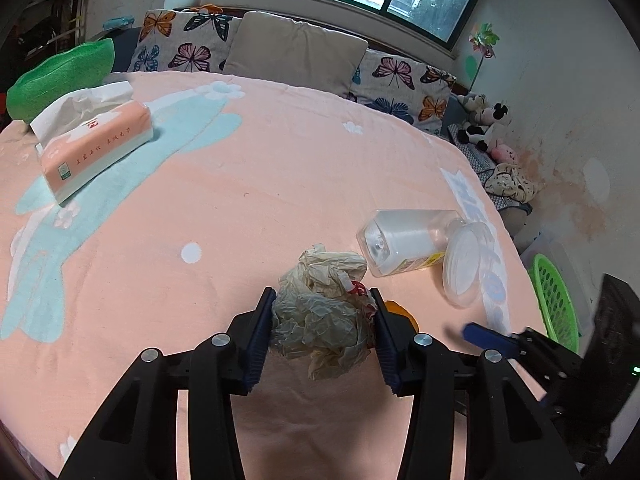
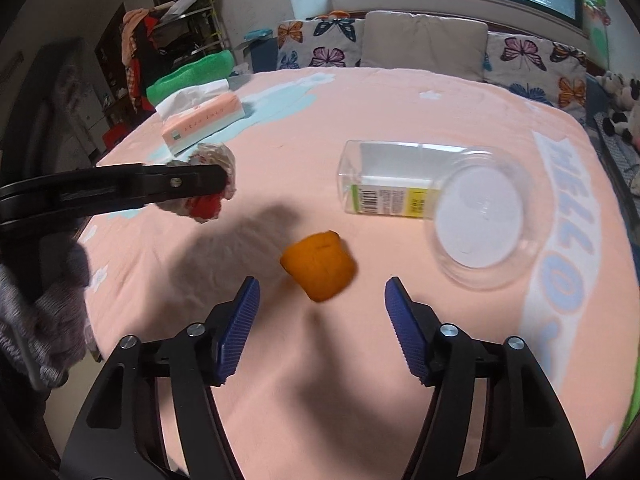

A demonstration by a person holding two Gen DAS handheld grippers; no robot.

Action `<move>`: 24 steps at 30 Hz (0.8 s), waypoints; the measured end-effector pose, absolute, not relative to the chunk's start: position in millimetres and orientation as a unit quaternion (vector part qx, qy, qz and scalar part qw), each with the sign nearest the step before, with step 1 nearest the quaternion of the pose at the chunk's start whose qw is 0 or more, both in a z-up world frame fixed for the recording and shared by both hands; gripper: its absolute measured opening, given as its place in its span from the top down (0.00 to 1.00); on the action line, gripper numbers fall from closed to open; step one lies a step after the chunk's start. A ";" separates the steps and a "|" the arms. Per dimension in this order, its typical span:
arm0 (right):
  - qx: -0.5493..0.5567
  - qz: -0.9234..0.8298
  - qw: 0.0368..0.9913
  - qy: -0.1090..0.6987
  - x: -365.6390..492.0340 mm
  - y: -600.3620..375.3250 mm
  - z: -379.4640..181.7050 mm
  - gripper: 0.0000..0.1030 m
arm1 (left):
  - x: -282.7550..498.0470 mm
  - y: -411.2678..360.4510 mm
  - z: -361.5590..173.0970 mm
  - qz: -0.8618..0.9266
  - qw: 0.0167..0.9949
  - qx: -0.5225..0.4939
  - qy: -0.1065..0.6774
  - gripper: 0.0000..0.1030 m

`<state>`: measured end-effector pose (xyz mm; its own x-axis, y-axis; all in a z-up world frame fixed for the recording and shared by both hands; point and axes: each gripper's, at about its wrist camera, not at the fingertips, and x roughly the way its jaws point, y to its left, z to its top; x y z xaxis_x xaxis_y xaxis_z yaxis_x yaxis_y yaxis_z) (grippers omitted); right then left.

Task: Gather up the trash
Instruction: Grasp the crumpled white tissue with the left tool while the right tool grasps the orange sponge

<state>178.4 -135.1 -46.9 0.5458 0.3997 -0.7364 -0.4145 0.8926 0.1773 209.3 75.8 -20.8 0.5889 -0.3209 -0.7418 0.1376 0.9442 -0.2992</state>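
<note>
My left gripper (image 1: pixel 323 312) is shut on a crumpled plastic bag (image 1: pixel 322 312) and holds it above the pink bedspread (image 1: pixel 240 208); the bag also shows in the right wrist view (image 2: pixel 212 184), pinched in the left gripper (image 2: pixel 222 178). My right gripper (image 2: pixel 322 306) is open and empty, just short of an orange peel (image 2: pixel 318 266) on the bedspread (image 2: pixel 360 120). The peel peeks out behind the left finger (image 1: pixel 400 312). A clear empty bottle (image 2: pixel 388 182) lies on its side beside a clear plastic lid (image 2: pixel 480 220); both also show in the left wrist view, bottle (image 1: pixel 404 240) and lid (image 1: pixel 464 264).
A tissue pack (image 1: pixel 96 148) lies far left, also in the right wrist view (image 2: pixel 204 122), with a green foam piece (image 1: pixel 60 76) behind it. A green basket (image 1: pixel 554 300) stands off the bed's right edge. Butterfly cushions (image 1: pixel 188 40) line the back.
</note>
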 end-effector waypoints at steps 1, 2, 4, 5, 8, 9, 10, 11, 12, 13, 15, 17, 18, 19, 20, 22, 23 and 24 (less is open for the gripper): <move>-0.008 0.232 0.878 0.419 180.8 -131.8 -49.0 0.40 | 209.7 76.7 -20.7 -0.131 0.885 -0.106 0.434 0.57; -0.008 0.232 0.877 0.421 183.5 -127.9 -51.5 0.40 | 210.1 78.4 -21.2 -0.131 0.885 -0.105 0.434 0.57; -0.012 0.226 0.878 0.422 188.6 -121.5 -55.3 0.40 | 210.3 83.2 -23.0 -0.132 0.884 -0.107 0.435 0.57; -0.015 0.224 0.877 0.424 191.9 -117.2 -57.9 0.40 | 210.8 84.8 -24.1 -0.132 0.884 -0.108 0.436 0.57; -0.024 0.216 0.878 0.427 198.7 -108.4 -63.7 0.40 | 212.9 89.0 -27.8 -0.133 0.882 -0.112 0.438 0.57; -0.028 0.213 0.878 0.429 201.4 -105.3 -66.2 0.40 | 213.6 90.6 -29.7 -0.133 0.881 -0.115 0.440 0.57; -0.031 0.211 0.877 0.430 203.5 -103.3 -67.6 0.42 | 214.2 91.8 -31.6 -0.132 0.880 -0.116 0.442 0.57; -0.034 0.206 0.878 0.432 205.8 -101.2 -69.7 0.42 | 214.9 92.8 -33.9 -0.132 0.879 -0.117 0.444 0.57; -0.037 0.201 0.878 0.433 208.2 -99.9 -71.8 0.43 | 215.0 93.4 -35.2 -0.133 0.878 -0.119 0.445 0.57; -0.037 0.198 0.878 0.435 209.9 -99.9 -73.6 0.43 | 215.1 92.8 -36.4 -0.133 0.877 -0.120 0.446 0.57; -0.036 0.192 0.877 0.439 213.1 -100.8 -76.2 0.47 | 214.6 92.7 -38.5 -0.133 0.876 -0.122 0.447 0.57; -0.033 0.190 0.877 0.440 215.3 -102.1 -77.3 0.51 | 214.2 92.4 -38.7 -0.134 0.876 -0.122 0.447 0.57; -0.032 0.190 0.878 0.439 215.3 -103.4 -76.9 0.52 | 214.3 92.0 -38.6 -0.134 0.876 -0.123 0.447 0.57; -0.033 0.189 0.878 0.438 214.9 -104.0 -76.5 0.54 | 214.6 92.2 -38.8 -0.134 0.876 -0.123 0.447 0.57; -0.032 0.190 0.878 0.438 213.4 -105.0 -75.9 0.57 | 214.5 92.5 -38.9 -0.134 0.876 -0.124 0.447 0.57; -0.027 0.194 0.879 0.435 209.9 -109.2 -72.6 0.59 | 213.2 91.5 -38.0 -0.136 0.876 -0.123 0.445 0.57; -0.027 0.193 0.880 0.433 207.7 -110.1 -71.2 0.59 | 212.1 90.5 -37.4 -0.136 0.877 -0.123 0.445 0.57; -0.028 0.193 0.882 0.429 205.1 -112.7 -69.1 0.59 | 210.8 88.7 -36.5 -0.137 0.877 -0.122 0.444 0.57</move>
